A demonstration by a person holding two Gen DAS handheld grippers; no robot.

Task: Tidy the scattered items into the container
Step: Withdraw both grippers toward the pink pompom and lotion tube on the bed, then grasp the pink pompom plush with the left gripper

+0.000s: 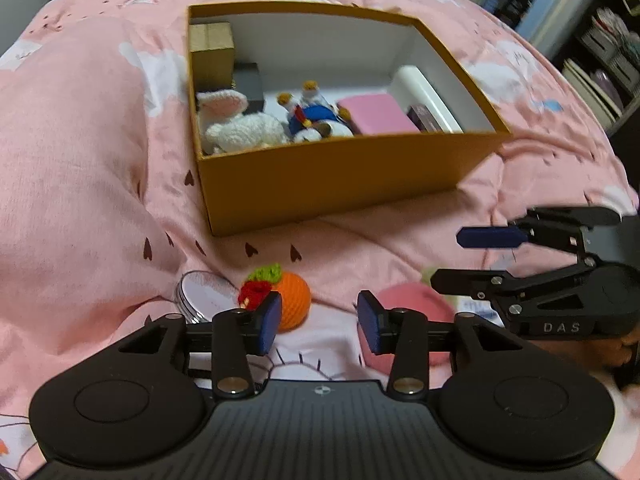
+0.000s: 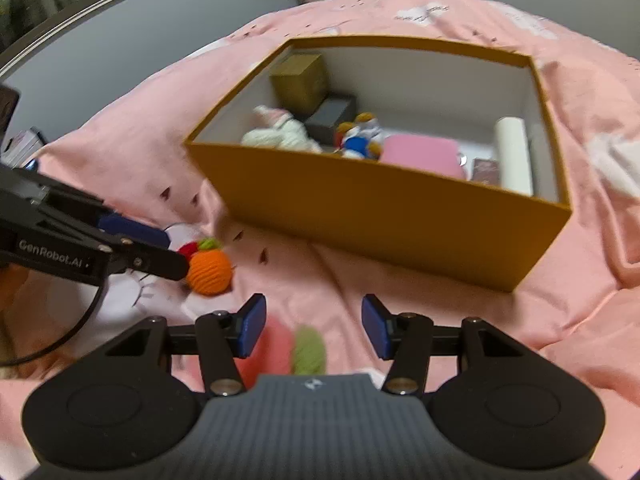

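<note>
An open mustard-yellow box [image 1: 340,184] [image 2: 384,216] stands on the pink bedspread and holds a white plush rabbit [image 1: 240,126], a blue-and-white doll [image 1: 316,114], a pink case [image 1: 376,118], small boxes and a white tube. On the bed in front lie an orange crochet fruit [image 1: 294,300] [image 2: 209,270], a round silver tin [image 1: 202,296] and a pink crochet item with a green tip [image 1: 408,300] [image 2: 292,350]. My left gripper [image 1: 320,322] is open, just in front of the orange fruit. My right gripper [image 2: 314,328] is open above the pink crochet item.
The bedspread [image 1: 80,160] is rumpled, with a raised fold left of the box. Shelves [image 1: 600,52] stand beyond the bed's right side. A grey wall [image 2: 120,52] lies behind the bed. Each gripper shows in the other's view, close together.
</note>
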